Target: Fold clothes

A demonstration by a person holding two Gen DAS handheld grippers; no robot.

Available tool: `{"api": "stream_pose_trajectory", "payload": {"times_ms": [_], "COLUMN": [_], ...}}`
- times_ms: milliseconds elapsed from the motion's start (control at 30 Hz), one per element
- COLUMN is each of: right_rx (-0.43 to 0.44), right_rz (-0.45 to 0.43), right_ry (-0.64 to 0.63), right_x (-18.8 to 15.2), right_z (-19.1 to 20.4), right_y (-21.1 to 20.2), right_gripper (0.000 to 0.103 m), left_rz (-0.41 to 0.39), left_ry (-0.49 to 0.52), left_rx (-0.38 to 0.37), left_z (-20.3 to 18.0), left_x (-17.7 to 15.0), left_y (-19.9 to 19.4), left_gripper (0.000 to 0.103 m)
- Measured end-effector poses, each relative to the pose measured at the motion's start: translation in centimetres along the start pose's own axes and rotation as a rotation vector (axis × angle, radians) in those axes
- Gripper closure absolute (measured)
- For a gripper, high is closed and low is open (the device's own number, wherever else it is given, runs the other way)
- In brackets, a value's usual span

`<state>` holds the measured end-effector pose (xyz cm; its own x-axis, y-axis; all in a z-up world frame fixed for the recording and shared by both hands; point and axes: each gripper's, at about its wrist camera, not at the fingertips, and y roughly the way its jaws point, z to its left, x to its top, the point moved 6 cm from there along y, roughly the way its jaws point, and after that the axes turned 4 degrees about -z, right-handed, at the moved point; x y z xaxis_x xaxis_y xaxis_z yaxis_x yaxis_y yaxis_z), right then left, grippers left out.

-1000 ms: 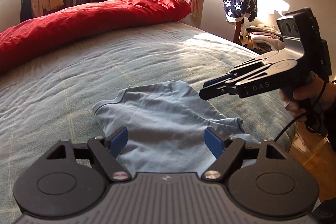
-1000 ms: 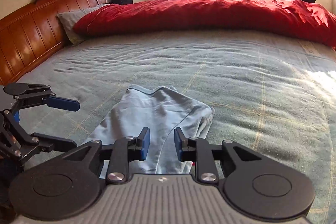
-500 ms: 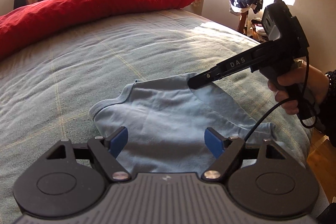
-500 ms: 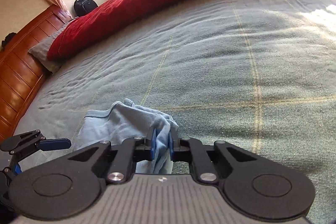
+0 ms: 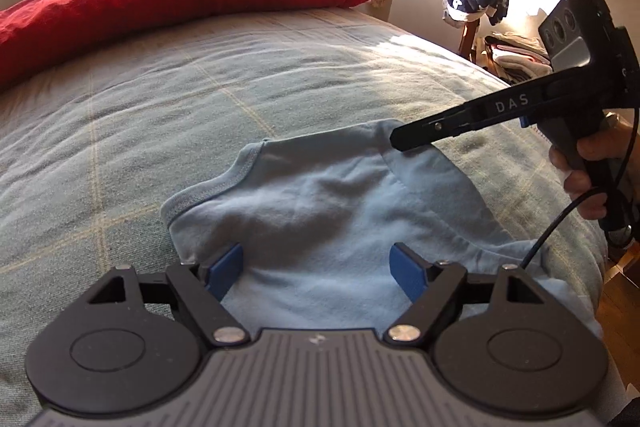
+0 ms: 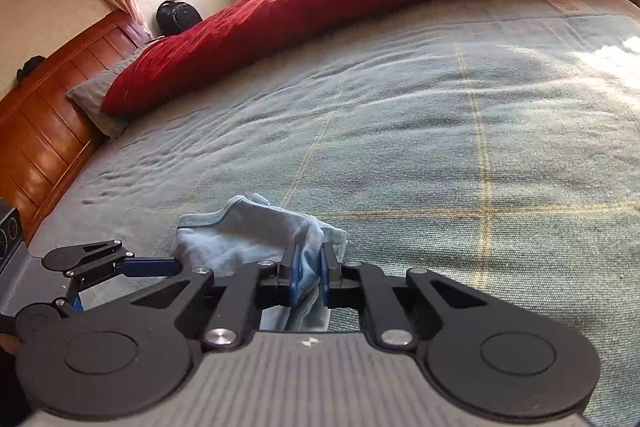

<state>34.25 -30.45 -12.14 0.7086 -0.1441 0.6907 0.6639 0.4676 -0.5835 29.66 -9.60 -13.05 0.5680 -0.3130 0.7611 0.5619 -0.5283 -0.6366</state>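
Right gripper (image 6: 308,277) pinching the light blue garment's (image 5: 320,211) bunched edge, apparently firmly, left gripper (image 5: 320,269) spread wide above it.

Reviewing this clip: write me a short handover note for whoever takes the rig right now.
Right tool: shut on a bunched edge of the light blue garment; its jaws just closed on it.
Left tool: open, over the garment's near part, gripping nothing.
Garment lies rumpled on the green bedspread, near the bed's edge.
Done: one edge gripped.
Left: probably grip with the left tool, then spread and fold.
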Motion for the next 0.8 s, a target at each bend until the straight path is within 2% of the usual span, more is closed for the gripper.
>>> {"api": "stream_pose_trajectory", "payload": {"times_ms": [33, 67, 200, 300, 400, 500, 567, 600, 633, 800], "right_rx": [-0.018, -0.036, 0.008, 0.044, 0.037, 0.015, 0.007, 0.014, 0.015, 0.014], "right_rz": [0.0, 0.0, 0.029, 0.08, 0.138, 0.177, 0.195, 0.19, 0.178, 0.123], "right_ry": [-0.039, -0.078, -0.23, -0.34, -0.435, -0.494, -0.524, -0.54, -0.548, -0.571], "right_x": [0.3, 0.6, 2.6, 3.5, 3.4, 2.6, 2.1, 1.8, 1.7, 1.9], "right_z": [0.3, 0.6, 2.9, 4.9, 6.2, 6.5, 6.7, 7.0, 7.2, 8.0], "right_y": [0.0, 0.0, 0.8, 2.8, 5.6, 7.4, 7.9, 7.6, 7.1, 5.1], "right_gripper": [0.08, 0.08, 0.08, 0.078, 0.072, 0.071, 0.075, 0.092, 0.096, 0.097], "left_rz": [-0.005, -0.01, -0.012, 0.004, -0.003, 0.0, 0.009, 0.014, 0.022, 0.014], "left_ry": [0.003, 0.006, -0.003, -0.041, -0.077, -0.102, -0.096, -0.093, -0.091, -0.079], "left_rx": [0.008, 0.017, 0.029, 0.074, 0.089, 0.081, 0.095, 0.102, 0.11, 0.109], "left_z": [0.0, -0.1, 0.3, 1.3, 2.2, 2.7, 2.9, 3.0, 3.1, 3.1], "left_x": [-0.1, -0.1, -0.3, -0.2, -0.4, -1.1, -1.5, -1.7, -1.9, -1.8], "left_y": [-0.4, -0.9, -2.3, -2.8, -3.4, -3.9, -4.0, -4.0, -4.0, -4.0], "left_gripper": [0.022, 0.022, 0.022, 0.022, 0.022, 0.022, 0.022, 0.022, 0.022, 0.022]}}
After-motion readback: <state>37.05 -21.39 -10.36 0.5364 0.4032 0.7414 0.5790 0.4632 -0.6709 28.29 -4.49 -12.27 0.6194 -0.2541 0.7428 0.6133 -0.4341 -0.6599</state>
